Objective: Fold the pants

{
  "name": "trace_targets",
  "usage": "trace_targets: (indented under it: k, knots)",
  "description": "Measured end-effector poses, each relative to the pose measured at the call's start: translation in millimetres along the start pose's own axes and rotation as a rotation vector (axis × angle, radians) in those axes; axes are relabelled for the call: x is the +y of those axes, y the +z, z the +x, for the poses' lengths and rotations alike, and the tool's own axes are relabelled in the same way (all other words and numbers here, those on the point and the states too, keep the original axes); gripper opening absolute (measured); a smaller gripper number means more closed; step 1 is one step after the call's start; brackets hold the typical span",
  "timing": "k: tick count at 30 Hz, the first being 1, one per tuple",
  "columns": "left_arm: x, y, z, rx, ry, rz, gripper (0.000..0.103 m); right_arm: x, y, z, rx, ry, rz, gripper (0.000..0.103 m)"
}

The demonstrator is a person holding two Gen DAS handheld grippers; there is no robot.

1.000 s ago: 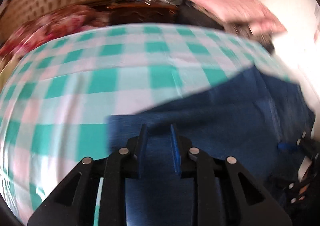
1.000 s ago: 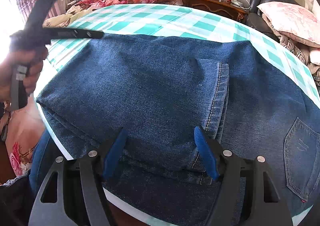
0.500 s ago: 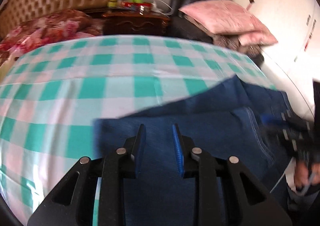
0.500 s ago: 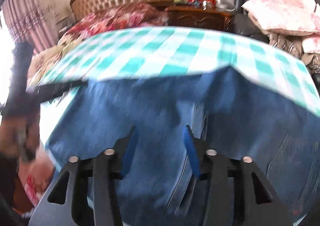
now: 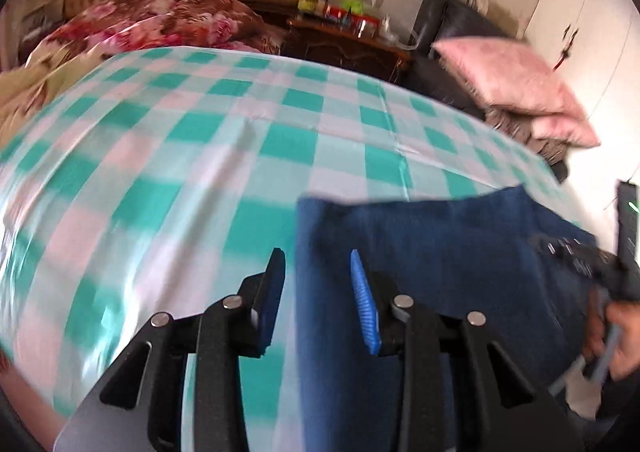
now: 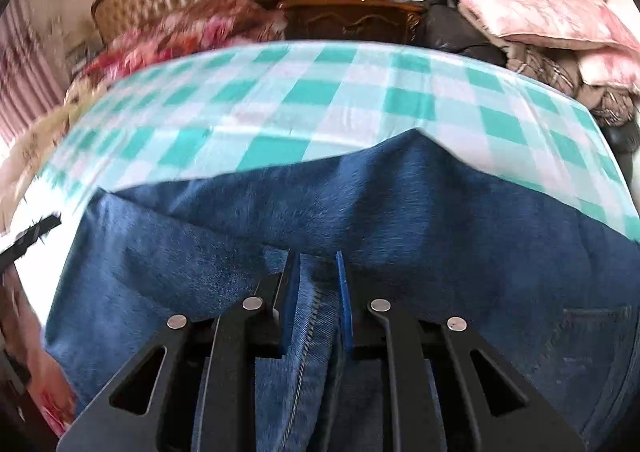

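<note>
While jeans (image 6: 400, 219) lie folded at near edge of checked bed (image 6: 320, 91), right gripper (image 6: 316, 284) jaws closing, pinching stitched denim seam between blue pads. Left gripper (image 5: 316, 284) jaws opening, part spread, straddling jeans' left edge (image 5: 304, 272); nothing pinched there. Person's hand (image 5: 616, 336) at right holds other gripper.
</note>
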State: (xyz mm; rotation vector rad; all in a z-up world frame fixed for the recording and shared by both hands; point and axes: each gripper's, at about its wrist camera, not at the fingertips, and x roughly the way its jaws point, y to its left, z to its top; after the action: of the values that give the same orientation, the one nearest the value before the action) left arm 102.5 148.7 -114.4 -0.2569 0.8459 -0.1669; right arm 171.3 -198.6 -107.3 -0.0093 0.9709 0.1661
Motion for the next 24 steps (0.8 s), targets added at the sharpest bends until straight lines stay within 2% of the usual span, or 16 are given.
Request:
trace_targets:
  k: [3, 5, 8, 10, 15, 17, 19, 21, 24]
  knots:
    - [7.8, -41.5, -29.3, -0.006, -0.075, -0.057, 0.035, -23.7, -7.0, -12.6, 0.005, 0.038, 0.104, 0.015]
    - [6.2, -61.7, -35.8, 0.000, -0.098, -0.071, 0.035, -38.4, -11.4, -18.9, 0.007, 0.031, 0.150, 0.015]
    - [4.2, -81.7, -24.7, 0.047, -0.042, -0.066, 0.035, -48.7, -13.4, -19.0, 0.030, 0.049, 0.184, 0.015]
    - [9.4, -87.5, -24.9, 0.037, -0.060, -0.099, 0.035, -48.6, -12.7, -19.0, 0.039, 0.074, 0.186, 0.015]
    - [1.1, -84.4, -28.1, 0.033, -0.011, -0.057, 0.036, -27.8, -2.1, 0.0, 0.089, 0.172, 0.152, 0.015]
    - [-11.4, -83.7, -45.8, -0.034, 0.036, 0.005, 0.035, -23.6, 1.3, 8.4, 0.110, 0.184, 0.148, 0.015]
    - [-41.0, -82.1, -59.1, -0.086, 0.027, 0.134, 0.035, -21.0, 3.6, 18.8, 0.142, 0.174, 0.144, 0.015]
    - [-70.3, -82.4, -62.1, -0.109, -0.012, 0.231, 0.035, -19.5, 6.1, 23.7, 0.148, 0.165, 0.121, 0.016]
    - [-135.4, -93.1, -51.4, -0.108, -0.124, 0.401, 0.035, -20.2, 8.1, 23.7, 0.158, 0.184, 0.091, 0.015]
